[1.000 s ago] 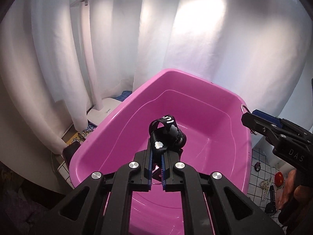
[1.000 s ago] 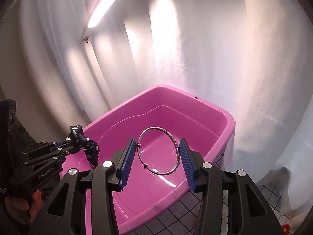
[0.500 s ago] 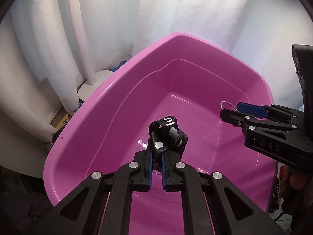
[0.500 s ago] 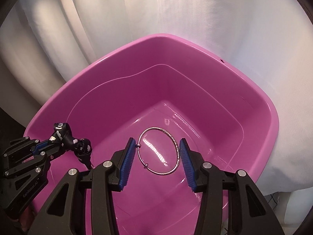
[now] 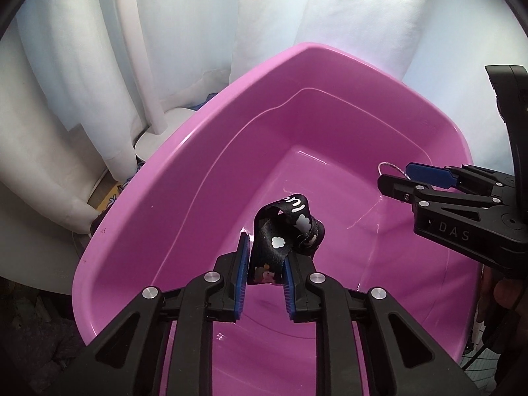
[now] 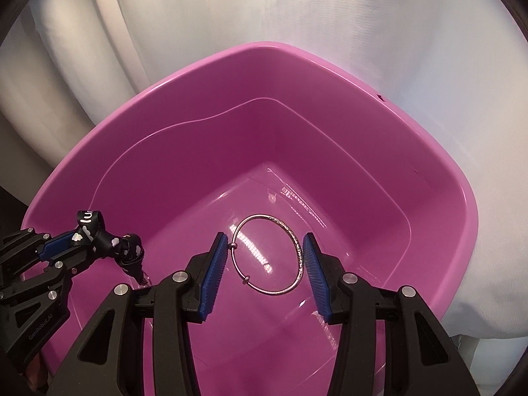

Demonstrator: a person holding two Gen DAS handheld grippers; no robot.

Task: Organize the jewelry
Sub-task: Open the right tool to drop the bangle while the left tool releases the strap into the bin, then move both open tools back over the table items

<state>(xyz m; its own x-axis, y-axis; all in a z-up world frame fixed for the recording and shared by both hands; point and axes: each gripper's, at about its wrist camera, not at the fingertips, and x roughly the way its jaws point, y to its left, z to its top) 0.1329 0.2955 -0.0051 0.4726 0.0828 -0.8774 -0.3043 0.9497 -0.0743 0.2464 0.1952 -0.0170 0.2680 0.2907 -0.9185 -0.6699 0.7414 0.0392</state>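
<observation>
Left wrist: left gripper low centre over pink tub, jaws just been opening, black strap between the pads, contact unclear. Right wrist: right gripper low centre, clamped across silver bangle, held above tub floor.

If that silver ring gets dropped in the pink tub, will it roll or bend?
The silver ring probably won't bend: it keeps a clean round shape between the right hand-held gripper pads. It looks thin, so likely light. On the pink tub's glossy floor it may slide or roll briefly.
</observation>
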